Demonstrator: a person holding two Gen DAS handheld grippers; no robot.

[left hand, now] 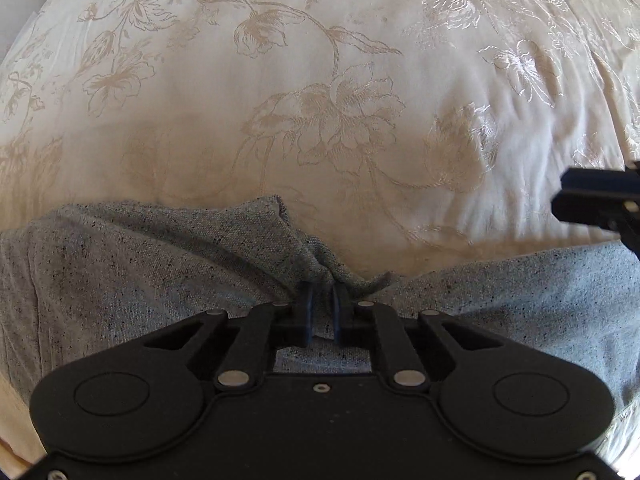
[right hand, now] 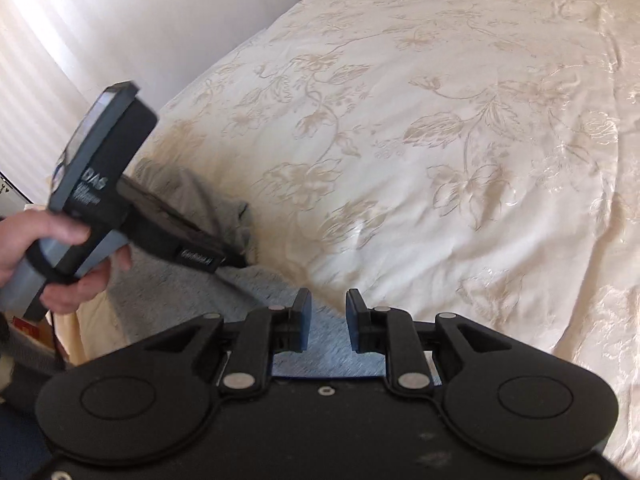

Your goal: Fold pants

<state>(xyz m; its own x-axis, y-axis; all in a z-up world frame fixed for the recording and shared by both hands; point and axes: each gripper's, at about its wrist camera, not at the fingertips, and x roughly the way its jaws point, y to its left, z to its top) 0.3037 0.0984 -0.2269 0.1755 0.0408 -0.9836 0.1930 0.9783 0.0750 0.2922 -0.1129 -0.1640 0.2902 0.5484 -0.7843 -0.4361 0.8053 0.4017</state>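
We've got the left gripper (left hand: 322, 294) pinching the pants (left hand: 140, 256) on the bed (left hand: 320, 80); right gripper (right hand: 328, 304) jaws open, empty.

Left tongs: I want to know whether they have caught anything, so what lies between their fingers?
A bunched ridge of the grey pants sits pinched in the left tongs, seen in the left wrist view.

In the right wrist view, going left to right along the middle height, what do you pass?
The person's hand → the left gripper it holds → grey pants → cream floral bedspread.
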